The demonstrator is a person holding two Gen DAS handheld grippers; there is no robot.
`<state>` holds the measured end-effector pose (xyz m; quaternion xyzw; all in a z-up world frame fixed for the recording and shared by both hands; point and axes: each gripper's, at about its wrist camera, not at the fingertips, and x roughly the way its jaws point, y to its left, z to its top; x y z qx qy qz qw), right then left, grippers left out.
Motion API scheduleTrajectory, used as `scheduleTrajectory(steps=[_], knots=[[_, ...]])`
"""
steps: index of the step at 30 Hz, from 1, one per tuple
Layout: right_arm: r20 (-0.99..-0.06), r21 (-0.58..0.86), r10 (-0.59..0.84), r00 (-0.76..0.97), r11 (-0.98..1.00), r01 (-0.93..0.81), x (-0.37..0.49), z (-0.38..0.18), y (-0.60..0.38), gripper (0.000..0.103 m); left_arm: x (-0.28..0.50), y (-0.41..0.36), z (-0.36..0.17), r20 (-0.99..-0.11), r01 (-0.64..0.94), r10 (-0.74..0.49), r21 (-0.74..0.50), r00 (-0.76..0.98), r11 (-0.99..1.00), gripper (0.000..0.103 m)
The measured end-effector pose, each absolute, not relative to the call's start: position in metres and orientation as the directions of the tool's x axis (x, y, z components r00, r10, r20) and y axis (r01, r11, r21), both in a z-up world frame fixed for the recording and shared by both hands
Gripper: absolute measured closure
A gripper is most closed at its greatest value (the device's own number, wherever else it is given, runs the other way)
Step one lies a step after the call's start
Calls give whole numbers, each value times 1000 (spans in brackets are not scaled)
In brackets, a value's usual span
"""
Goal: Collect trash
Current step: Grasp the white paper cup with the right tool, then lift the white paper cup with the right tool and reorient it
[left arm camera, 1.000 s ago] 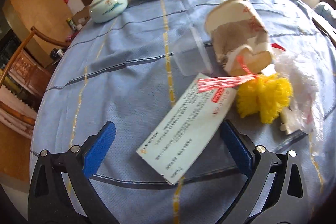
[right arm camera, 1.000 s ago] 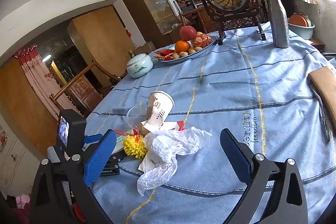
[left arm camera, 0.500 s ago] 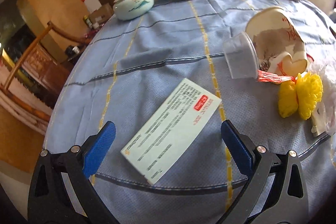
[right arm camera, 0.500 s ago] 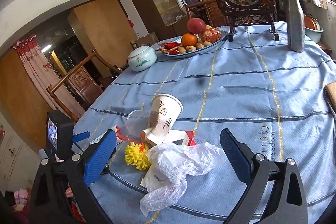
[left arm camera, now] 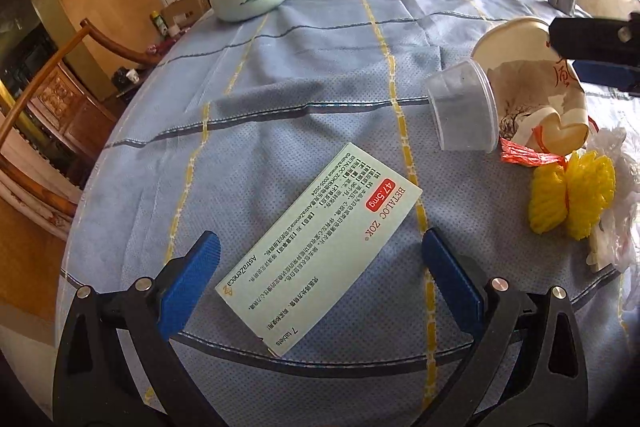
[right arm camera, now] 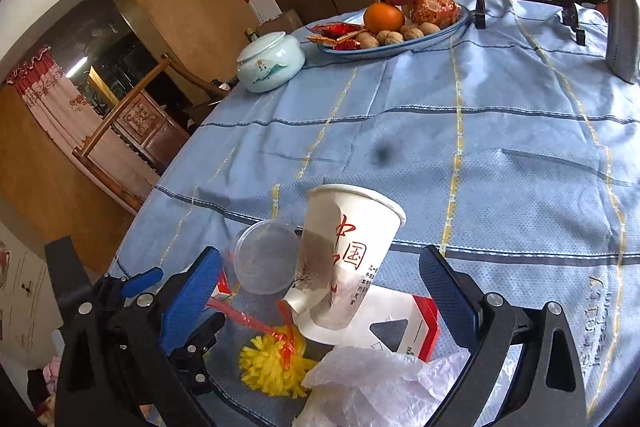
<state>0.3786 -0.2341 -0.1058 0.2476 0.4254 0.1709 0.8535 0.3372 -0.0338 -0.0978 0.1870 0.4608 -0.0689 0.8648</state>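
In the left wrist view, the left gripper [left arm camera: 318,269] was wide open and held nothing. A flat medicine box [left arm camera: 320,257] lay on the blue table [left arm camera: 280,75] right between its two blue fingers [left arm camera: 188,283]. To the right sat a clear plastic cup [left arm camera: 464,111] on its side, a torn paper cup [left arm camera: 532,87], a yellow foam net [left arm camera: 570,203] and a thin plastic bag [left arm camera: 616,227]. To pick up the box well, the left gripper should probably go low, get one finger on each long side, and close gently so the box does not slide away. In the right wrist view, the right gripper [right arm camera: 320,291] was wide open too, with nothing in it. The paper cup [right arm camera: 348,251] lay between its fingers, near a red and white carton [right arm camera: 404,319].
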Motion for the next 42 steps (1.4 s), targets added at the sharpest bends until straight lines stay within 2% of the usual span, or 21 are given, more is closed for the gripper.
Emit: scheduleTrajectory(steps=[7,9,10,11,21,31,35,42], knots=[[-668,574,511,542,817,-64,395,-129,-231,8,351,-15,-101,-874,275,-53,93,483,957,6],[-667,577,528,527,812,-83,397,-132,-229,26,350,-17,-101,-873,275,-47,102,486,956,5],[-667,581,539,514,808,-94,398,-132,-228,51,350,-18,-101,-872,274,-45,104,487,956,5],[-663,585,539,520,806,-89,398,-132,-230,53,349,-18,-101,-872,274,-44,105,488,956,5],[-678,429,311,667,903,15,383,-106,-272,54,349,-18,-101,-874,276,-50,98,484,956,5],[-697,419,278,661,906,62,385,-111,-287,55,350,-17,-101,-875,276,-45,102,481,956,5],[-714,416,226,662,898,142,386,-116,-305,43,346,-25,-98,-855,286,4,179,519,941,6],[-689,477,221,690,855,202,380,-115,-329,33,342,-35,-88,-800,318,23,265,599,910,7]])
